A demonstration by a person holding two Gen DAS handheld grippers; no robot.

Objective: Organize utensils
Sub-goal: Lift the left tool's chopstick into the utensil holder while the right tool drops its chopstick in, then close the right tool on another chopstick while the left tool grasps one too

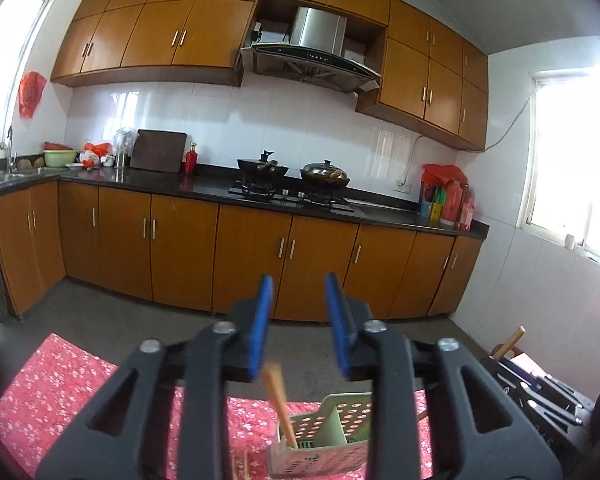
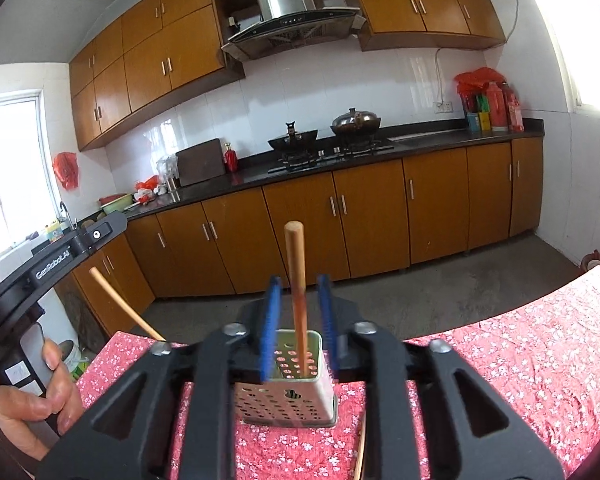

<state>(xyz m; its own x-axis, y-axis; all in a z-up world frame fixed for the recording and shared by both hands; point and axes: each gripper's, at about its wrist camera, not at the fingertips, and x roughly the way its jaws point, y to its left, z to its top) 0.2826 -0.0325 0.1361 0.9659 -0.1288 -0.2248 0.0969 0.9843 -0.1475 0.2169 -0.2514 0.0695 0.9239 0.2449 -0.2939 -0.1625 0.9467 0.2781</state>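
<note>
A perforated pale-green utensil holder (image 2: pixel 288 388) stands on a red floral tablecloth (image 2: pixel 520 352). A wooden chopstick (image 2: pixel 296 296) stands upright in it, between my right gripper's (image 2: pixel 299 326) open blue pads without touching them. In the left wrist view the holder (image 1: pixel 324 432) is below my left gripper (image 1: pixel 299 324), with a chopstick (image 1: pixel 278 400) leaning in it. The left gripper is open and empty. A second chopstick (image 2: pixel 124 306) sticks up at the left in the right wrist view; I cannot tell what holds it. More chopsticks (image 1: pixel 240 466) lie on the cloth.
The tablecloth (image 1: pixel 60 392) covers the table. Beyond it are a bare grey floor (image 2: pixel 460 292) and a kitchen counter (image 1: pixel 204 190) with woks on a stove (image 1: pixel 296 196). The person's hand (image 2: pixel 40 396) holds the left gripper's handle. The other gripper (image 1: pixel 540 388) shows at the right.
</note>
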